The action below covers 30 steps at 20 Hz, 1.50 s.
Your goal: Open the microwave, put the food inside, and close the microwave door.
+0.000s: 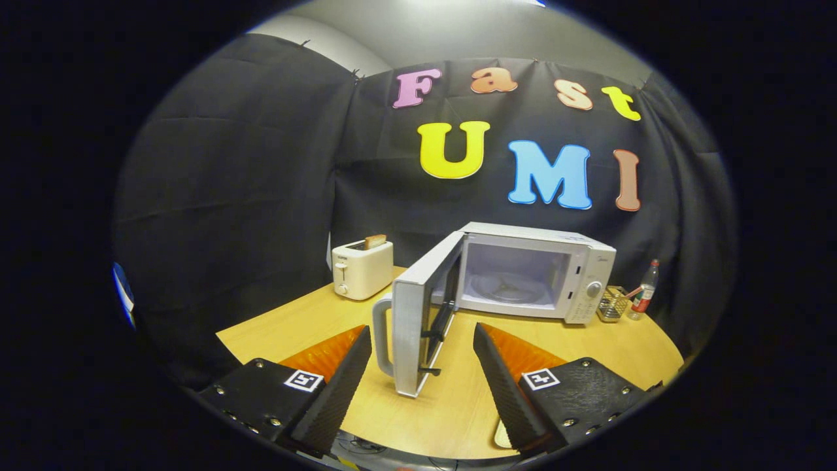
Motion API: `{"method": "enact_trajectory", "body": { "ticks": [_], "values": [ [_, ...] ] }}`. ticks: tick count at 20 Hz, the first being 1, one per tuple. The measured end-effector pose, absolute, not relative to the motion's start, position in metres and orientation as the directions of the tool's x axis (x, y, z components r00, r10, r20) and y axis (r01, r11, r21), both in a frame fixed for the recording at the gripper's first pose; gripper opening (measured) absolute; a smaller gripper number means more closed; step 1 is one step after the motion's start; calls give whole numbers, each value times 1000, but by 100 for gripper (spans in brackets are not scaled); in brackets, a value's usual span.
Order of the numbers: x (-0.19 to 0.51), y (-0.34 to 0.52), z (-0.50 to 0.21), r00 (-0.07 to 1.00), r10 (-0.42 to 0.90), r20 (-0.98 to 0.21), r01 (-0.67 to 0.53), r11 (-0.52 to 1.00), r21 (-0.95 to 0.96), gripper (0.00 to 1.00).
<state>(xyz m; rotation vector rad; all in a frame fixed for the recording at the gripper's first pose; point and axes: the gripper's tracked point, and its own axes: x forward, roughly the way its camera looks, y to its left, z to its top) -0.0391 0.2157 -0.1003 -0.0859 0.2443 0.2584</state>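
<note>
Your gripper (422,340) shows you two wedge-shaped fingers (340,386) with a finely ribbed texture along their inner faces, each narrowing to a point. Each finger sits on a flat, dark, grainy mounting block (261,399) fastened with small silver screws at its corners. On each block you see a square white tag (304,380) printed with a black pattern, set near the finger's base. The fingers stand wide apart with nothing pressed between them.
</note>
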Motion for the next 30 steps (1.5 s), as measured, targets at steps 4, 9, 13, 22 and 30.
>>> {"method": "enact_trajectory", "body": {
  "ticks": [4,9,13,22,30],
  "values": [
    [-41,185,-110,942,176,-287,-202,977,-65,95],
    [-40,141,-131,932,80,-354,-114,991,-76,95],
    [-36,107,-161,908,8,-418,-55,993,-100,95],
    [-35,47,-235,798,-135,-588,59,987,-147,95],
    [-40,25,-289,672,-160,-723,106,987,-119,95]
  ]
}}
